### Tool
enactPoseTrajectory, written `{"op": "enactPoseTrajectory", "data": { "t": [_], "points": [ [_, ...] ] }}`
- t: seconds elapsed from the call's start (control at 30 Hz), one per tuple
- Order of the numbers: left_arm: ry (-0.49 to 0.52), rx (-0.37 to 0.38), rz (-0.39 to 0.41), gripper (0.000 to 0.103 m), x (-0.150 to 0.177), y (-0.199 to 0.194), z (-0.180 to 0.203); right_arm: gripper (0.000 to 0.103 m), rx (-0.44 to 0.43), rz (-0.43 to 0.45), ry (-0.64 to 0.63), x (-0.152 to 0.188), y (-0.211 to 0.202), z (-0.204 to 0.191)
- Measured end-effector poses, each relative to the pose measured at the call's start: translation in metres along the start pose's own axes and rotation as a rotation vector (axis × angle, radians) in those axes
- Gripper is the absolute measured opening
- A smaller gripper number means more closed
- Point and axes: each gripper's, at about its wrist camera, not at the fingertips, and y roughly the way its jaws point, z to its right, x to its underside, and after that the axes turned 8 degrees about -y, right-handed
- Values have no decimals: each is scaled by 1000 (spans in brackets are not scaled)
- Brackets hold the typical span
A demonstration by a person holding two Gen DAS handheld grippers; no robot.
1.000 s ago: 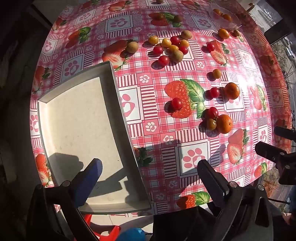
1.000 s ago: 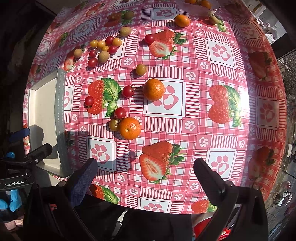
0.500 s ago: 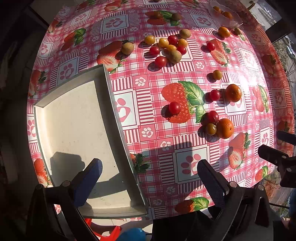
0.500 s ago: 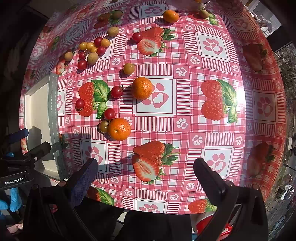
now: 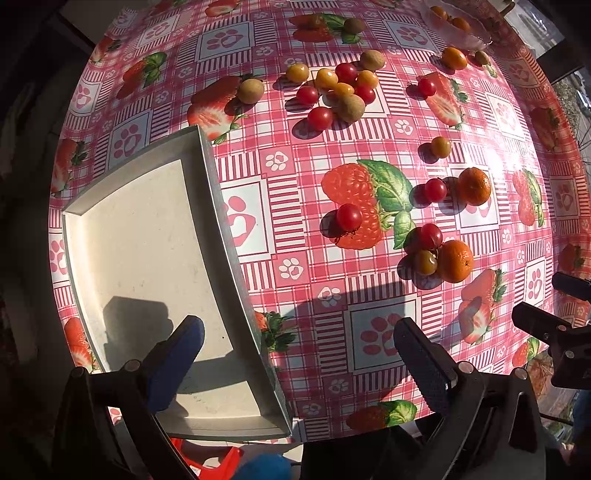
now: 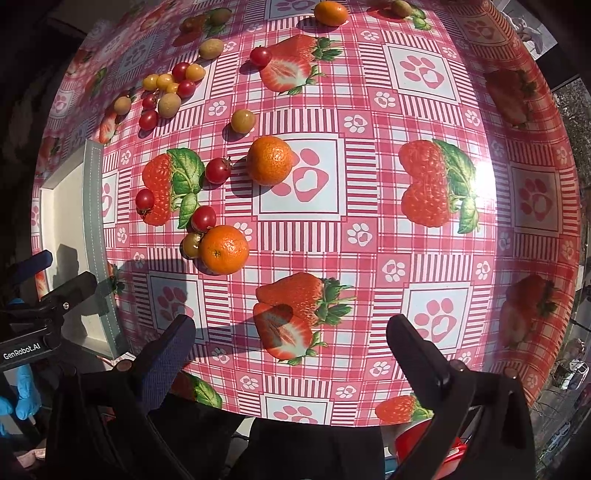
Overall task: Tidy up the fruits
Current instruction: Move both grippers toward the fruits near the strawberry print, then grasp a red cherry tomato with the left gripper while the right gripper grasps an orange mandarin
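Sunlit table w/ a pink checked cloth [image 6: 369,236] printed w/ strawberries & paw marks. White tray [image 5: 147,236] sits at the cloth's left edge, nothing in it, just shadows.

Fruit is all loose on the cloth, none in the tray. Nearest bunch: an orange [image 6: 224,249] touching a yellow-green tomato [image 6: 191,245], w/ a red tomato [image 6: 203,218] just behind. Second orange [image 6: 270,160] farther back, another red tomato [image 6: 218,170] just to its left. One more red tomato [image 5: 349,217] lies on a printed strawberry, between that bunch & the tray. Far cluster of small red, yellow & brownish fruit [image 5: 338,88] sits well back. Glass bowl [image 5: 458,26] at the far edge, some orange fruit in it.

Left gripper [image 5: 295,345] hangs over the tray's near right corner, jaws spread wide, nothing between them. Right gripper [image 6: 290,343] hovers above the near edge of the cloth, jaws also wide apart, empty, short of the nearest orange. Blue-gloved hand [image 6: 16,398] shows at the left of the right wrist view
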Motion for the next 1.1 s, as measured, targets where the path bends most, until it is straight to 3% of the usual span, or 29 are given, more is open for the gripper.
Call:
{"op": "enactPoseTrajectory", "data": {
  "t": [0.27,0.63,0.9,1.1],
  "points": [
    [0,-14,22,103,-11,11,5,103,17,9,10,-11,5,5],
    [13,-54,54,103,-44,50,33,103,62,62,-11,-60,18,6],
    [8,-40,26,103,-47,98,56,103,50,71,-13,-94,30,17],
    [-44,45,9,103,-47,116,60,99,32,78,-74,-108,47,7]
  ]
}}
